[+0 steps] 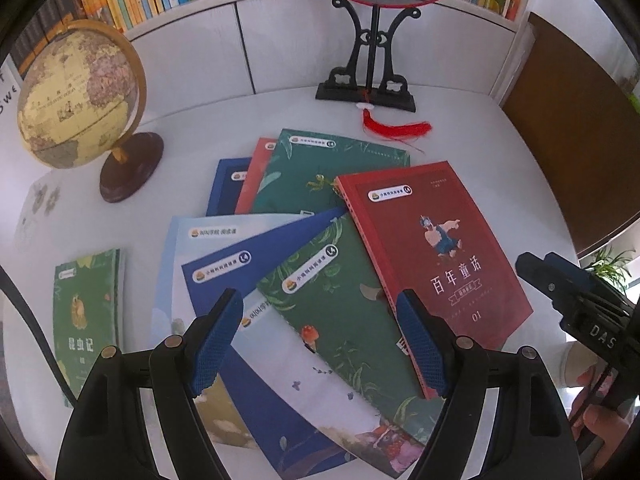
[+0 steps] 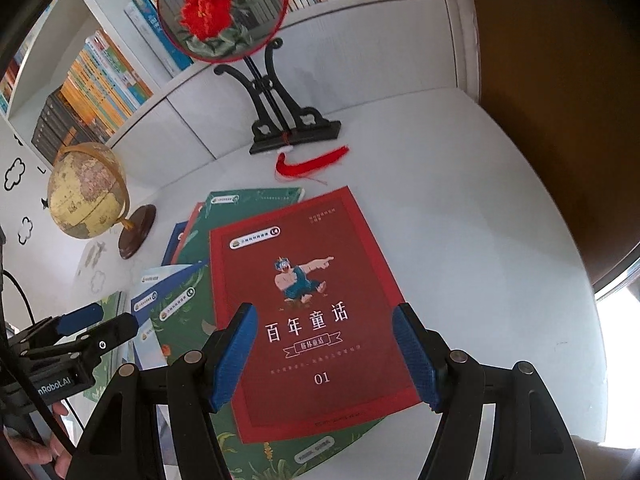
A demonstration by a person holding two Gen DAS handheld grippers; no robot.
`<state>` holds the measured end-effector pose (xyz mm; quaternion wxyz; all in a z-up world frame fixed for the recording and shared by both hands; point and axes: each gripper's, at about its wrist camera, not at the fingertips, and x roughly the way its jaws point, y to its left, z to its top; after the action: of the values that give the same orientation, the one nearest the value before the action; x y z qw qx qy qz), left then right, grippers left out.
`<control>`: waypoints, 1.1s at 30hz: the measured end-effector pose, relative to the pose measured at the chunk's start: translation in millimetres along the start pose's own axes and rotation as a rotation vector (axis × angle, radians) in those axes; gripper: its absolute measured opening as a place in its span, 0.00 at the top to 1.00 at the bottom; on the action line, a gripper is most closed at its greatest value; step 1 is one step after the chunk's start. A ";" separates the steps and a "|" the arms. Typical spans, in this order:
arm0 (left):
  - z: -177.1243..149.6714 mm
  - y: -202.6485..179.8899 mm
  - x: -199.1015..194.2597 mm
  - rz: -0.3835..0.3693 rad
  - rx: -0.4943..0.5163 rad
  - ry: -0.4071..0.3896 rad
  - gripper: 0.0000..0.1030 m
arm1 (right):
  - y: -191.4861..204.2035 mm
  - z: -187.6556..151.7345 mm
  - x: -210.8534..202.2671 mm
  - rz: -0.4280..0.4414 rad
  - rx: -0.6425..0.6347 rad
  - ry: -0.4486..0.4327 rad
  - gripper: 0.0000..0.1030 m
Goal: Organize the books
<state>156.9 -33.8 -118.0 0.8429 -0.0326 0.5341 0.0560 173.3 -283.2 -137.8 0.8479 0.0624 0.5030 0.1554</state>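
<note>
Soft, even daylight fills my view; glare burns out the window (image 2: pixel 624 304) at my right. Fisheye bending and dark vignetting crowd the edges; centres stay sharp.

Colours across the scattered book covers

Centre frame, a glossy red paperback book (image 2: pixel 312 312) bears white characters; a leafy dark green paperback book (image 1: pixel 352 328) adjoins it; upper left stands a yellowed antique-map globe (image 1: pixel 80 96).

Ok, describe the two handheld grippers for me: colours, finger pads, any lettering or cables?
Both grippers are matte black with forked linkage arms and round metal pivot pins. The left gripper and right gripper each carry two blue, cross-hatch textured finger pads. White lettering marks the bodies: "DAS" on the right, "nRobot.AI" on the left. A black cable runs beside the left one.
</note>
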 end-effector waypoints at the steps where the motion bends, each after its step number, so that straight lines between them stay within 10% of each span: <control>1: -0.8 -0.3 1.6 -0.001 -0.004 0.005 0.25 | -1.1 -0.1 1.8 0.003 0.002 0.006 0.34; 19: -44.4 34.4 29.5 0.053 -0.101 0.123 0.25 | -7.6 -13.1 36.6 0.063 0.049 0.122 0.34; 25: -58.2 41.7 27.1 -0.021 -0.125 0.118 0.25 | 19.4 -22.2 43.4 0.056 -0.071 0.123 0.34; 33: -58.7 8.3 34.2 -0.175 -0.130 0.122 0.28 | -31.0 -14.6 48.7 0.036 0.073 0.143 0.34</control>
<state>117.6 -30.2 -174.0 0.8067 -0.1372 0.5746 0.0145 188.4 -297.4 -193.6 0.8041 0.0909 0.5663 0.1564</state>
